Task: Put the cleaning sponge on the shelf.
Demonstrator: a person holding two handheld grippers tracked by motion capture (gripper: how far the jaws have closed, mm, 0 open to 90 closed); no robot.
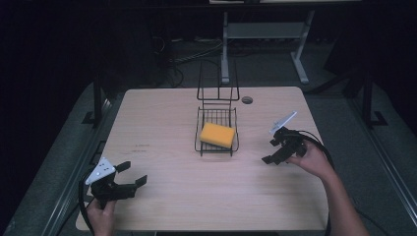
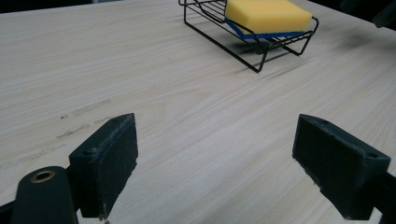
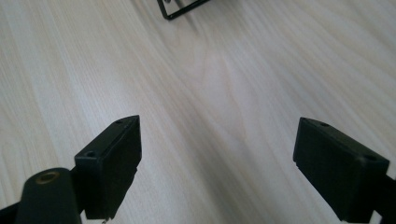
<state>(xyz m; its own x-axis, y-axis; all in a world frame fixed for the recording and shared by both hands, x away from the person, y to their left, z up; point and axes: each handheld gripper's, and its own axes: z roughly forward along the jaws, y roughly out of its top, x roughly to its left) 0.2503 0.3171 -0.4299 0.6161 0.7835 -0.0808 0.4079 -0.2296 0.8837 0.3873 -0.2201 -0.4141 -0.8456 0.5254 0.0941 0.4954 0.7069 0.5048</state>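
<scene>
worktop (image 1: 162, 201): pale wood-grain laminate, rounded corners, a round cable port (image 1: 247, 100) near the far edge. faint scuff marks (image 1: 141, 147) on its left part. floor (image 1: 59, 142): grey carpet around it. beyond the far edge, a grey metal table frame (image 1: 265, 30) on splayed feet, with loose cables (image 1: 196, 49) on the floor beside it. surroundings dark; light falls mainly on the worktop.

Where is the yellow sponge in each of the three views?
High view: the yellow sponge lies in the black wire rack at the table's middle.
Left gripper view: the sponge is at top right, in the rack.
Right gripper view: not in it.
Shared landmark: the rack, whose corner shows at top.
</scene>
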